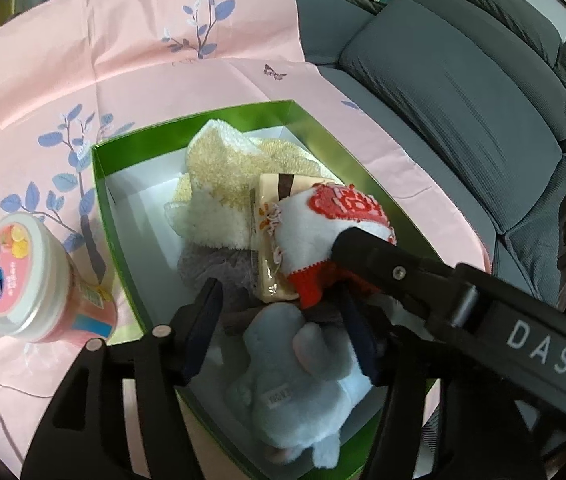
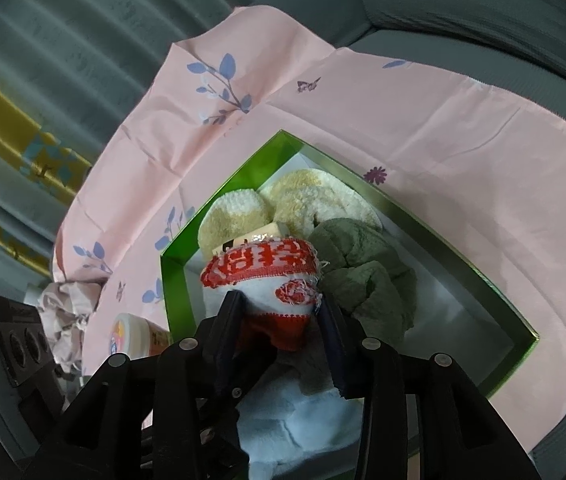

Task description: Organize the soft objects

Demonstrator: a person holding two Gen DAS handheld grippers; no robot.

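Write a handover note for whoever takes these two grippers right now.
Right gripper: jaws shut on the red and white sock, holding it over the green box.
Left gripper: jaws open, holding nothing, hovering over the pale blue plush toy at the near end of the box.
Already in the box: cream fluffy towel, green-grey cloth, a snack packet and the plush.
Outside, on the pink cloth: a pink lidded tub, which looks rigid.
Left: release the sock into the box.
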